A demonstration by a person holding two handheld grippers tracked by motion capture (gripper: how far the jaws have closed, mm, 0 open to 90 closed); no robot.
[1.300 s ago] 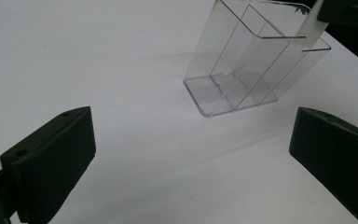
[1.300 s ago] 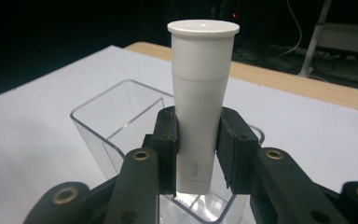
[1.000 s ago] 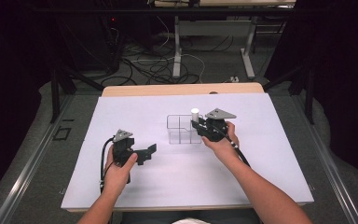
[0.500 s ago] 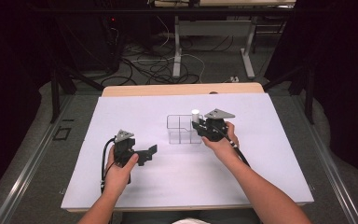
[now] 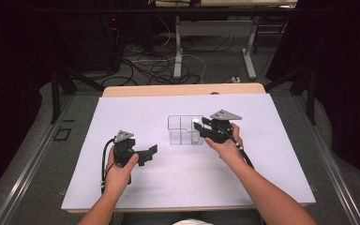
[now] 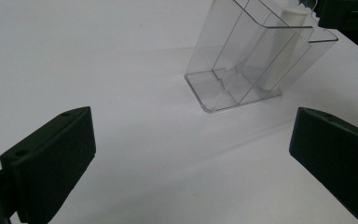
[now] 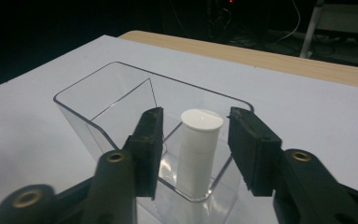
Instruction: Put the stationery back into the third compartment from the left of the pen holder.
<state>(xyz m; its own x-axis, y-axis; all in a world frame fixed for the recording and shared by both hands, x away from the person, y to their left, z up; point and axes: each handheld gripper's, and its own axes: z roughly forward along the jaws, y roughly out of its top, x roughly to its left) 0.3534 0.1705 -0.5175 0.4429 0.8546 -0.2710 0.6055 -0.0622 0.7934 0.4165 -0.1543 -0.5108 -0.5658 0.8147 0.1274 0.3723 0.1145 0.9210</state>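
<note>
A clear plastic container (image 5: 180, 130) with compartments stands at the table's middle. A white cylinder (image 7: 198, 149) stands upright in its near-right compartment (image 5: 197, 124). My right gripper (image 7: 196, 128) reaches over the container's right end (image 5: 201, 127). Its jaws have just been opening and now flank the cylinder's top with a gap on each side, so it is open. My left gripper (image 5: 152, 152) rests low at the left, open and holding nothing (image 6: 191, 158). It points at the container (image 6: 242, 70) and cylinder (image 6: 286, 42).
A white sheet (image 5: 262, 164) covers the table, with the wooden edge (image 5: 183, 89) showing at the back. Cables and table legs lie on the floor beyond. The right gripper's body (image 6: 345, 14) juts in above the container in the left gripper view.
The white cylinder sits lower than before, down inside the container. Both hands stay where they were.
</note>
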